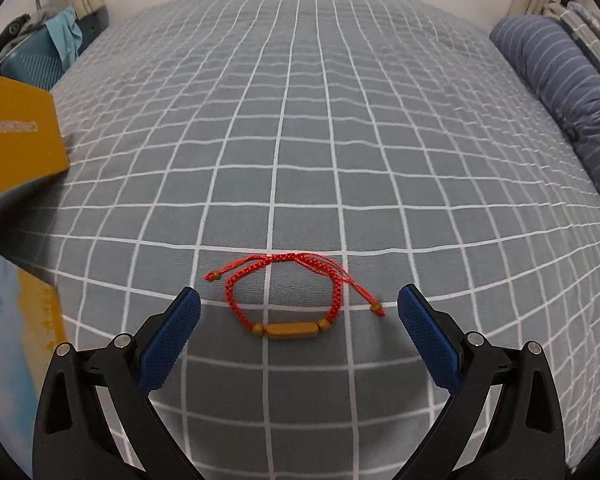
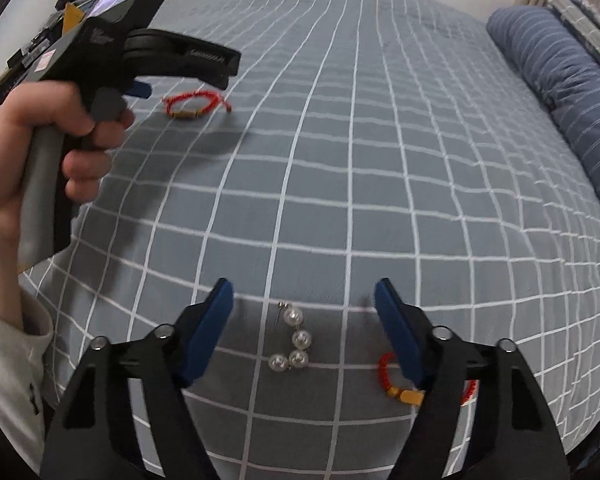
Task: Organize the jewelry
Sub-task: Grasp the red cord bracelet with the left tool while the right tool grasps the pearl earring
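A red braided cord bracelet with wooden beads lies flat on the grey checked bedspread. My left gripper is open and empty, its blue pads on either side of the bracelet, just above it. The bracelet also shows far left in the right wrist view, under the hand-held left gripper. My right gripper is open and empty over a pearl earring piece. A second red beaded bracelet lies partly hidden behind the right finger.
A yellow box sits at the left edge of the bed. A blue striped pillow lies along the right side. A teal suitcase with clothes stands beyond the bed's far left corner.
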A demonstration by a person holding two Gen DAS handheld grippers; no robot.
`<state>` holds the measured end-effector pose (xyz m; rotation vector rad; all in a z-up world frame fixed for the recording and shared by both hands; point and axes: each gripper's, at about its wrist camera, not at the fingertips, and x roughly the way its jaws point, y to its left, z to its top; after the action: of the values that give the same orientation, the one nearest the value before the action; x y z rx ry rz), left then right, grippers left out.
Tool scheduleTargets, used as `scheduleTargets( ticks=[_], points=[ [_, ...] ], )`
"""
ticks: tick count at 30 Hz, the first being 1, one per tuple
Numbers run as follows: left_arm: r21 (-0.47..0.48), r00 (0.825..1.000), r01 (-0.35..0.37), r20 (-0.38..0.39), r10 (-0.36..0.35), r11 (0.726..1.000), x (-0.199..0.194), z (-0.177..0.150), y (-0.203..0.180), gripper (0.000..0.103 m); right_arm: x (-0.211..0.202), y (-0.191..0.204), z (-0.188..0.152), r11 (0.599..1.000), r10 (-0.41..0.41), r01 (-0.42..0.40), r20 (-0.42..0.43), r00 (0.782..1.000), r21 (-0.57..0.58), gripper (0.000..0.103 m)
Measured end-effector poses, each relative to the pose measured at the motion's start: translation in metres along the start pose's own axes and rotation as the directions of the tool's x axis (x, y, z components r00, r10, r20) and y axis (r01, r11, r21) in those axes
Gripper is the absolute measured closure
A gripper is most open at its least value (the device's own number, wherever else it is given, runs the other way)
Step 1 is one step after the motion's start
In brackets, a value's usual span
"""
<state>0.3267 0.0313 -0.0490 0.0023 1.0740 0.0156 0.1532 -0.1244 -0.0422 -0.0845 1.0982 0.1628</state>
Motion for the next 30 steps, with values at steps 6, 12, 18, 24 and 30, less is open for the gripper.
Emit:
scheduleTargets(
  ticks=[6, 12, 18, 24, 30],
  points=[
    [0.009, 1.000, -0.004, -0.027, 0.004, 1.000, 0.018, 0.001, 0.003, 0.006, 0.014, -0.001, -0.004, 1.000, 0.026, -0.026, -0.065, 0.998, 0.007, 0.060],
    [-0.001, 0.999, 0.010, -0.038, -0.010, 1.000, 0.025, 0.000, 0.008, 0.006, 0.016, 0.004, -0.007, 1.000, 0.022, -0.023, -0.081, 0.996, -0.008, 0.077],
    [0.028, 0.999, 0.010, -0.037, -0.009, 1.000, 0.033, 0.000, 0.008, 0.006, 0.014, 0.006, -0.009, 0.999, 0.022, -0.024, -0.086, 0.996, -0.024, 0.092],
    [0.021, 0.999, -0.007, -0.042, 0.008, 1.000, 0.032, 0.000, 0.010, 0.022, 0.013, 0.007, -0.010, 0.999, 0.019, -0.021, -0.085, 0.996, -0.026, 0.092],
    [-0.012, 0.999, -0.006, -0.045, 0.005, 1.000, 0.029, 0.002, 0.016, 0.047, 0.011, 0.008, -0.009, 0.999, 0.016, -0.018, -0.081, 0.997, -0.031, 0.092]
  ],
)
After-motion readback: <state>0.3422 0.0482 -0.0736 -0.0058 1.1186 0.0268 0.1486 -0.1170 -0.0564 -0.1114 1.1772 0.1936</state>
